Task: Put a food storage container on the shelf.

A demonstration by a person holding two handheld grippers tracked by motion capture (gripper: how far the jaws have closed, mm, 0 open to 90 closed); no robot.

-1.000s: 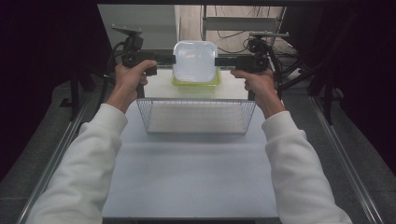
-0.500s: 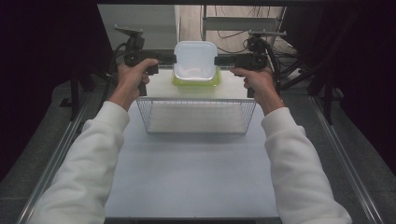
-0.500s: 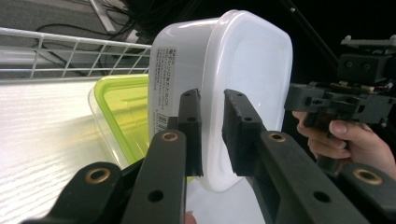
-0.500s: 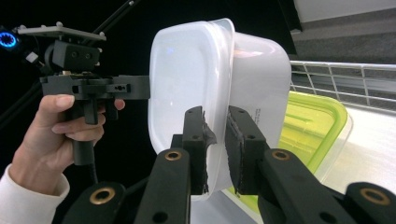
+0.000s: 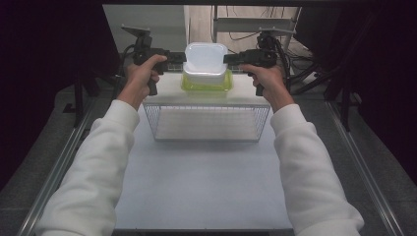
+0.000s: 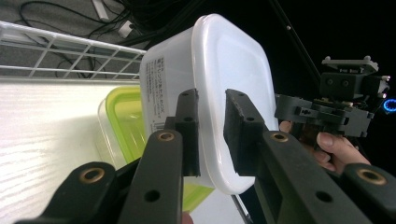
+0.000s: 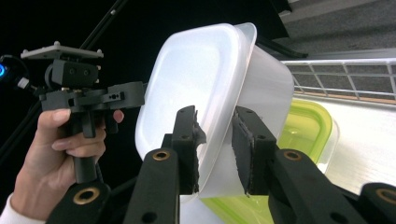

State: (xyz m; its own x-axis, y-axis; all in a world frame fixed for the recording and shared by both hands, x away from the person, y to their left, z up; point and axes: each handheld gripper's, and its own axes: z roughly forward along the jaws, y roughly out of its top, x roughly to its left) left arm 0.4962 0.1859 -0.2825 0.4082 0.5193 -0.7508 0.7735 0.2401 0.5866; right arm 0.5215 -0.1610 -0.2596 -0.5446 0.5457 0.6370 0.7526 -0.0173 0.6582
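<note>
A white lidded plastic container [image 5: 205, 61] sits on top of a green-lidded container [image 5: 206, 83] behind the wire basket. My left gripper [image 5: 179, 56] is at its left edge and my right gripper [image 5: 230, 58] at its right edge, both held level. In the left gripper view the jaws [image 6: 212, 130] straddle the white container's [image 6: 224, 60] rim. In the right gripper view the jaws [image 7: 215, 149] straddle the opposite rim of the white container [image 7: 196, 74]. Both pairs of jaws have just been opening, and the pads stand off the rim between them.
A wire basket [image 5: 207, 123] stands on the white table [image 5: 196, 187] just in front of the two containers. Cables and a metal frame [image 5: 255, 24] lie beyond the table's far edge. Dark curtains flank both sides.
Both hands and the white container have shifted slightly toward the table's far side. The container has settled over the green-lidded one.
</note>
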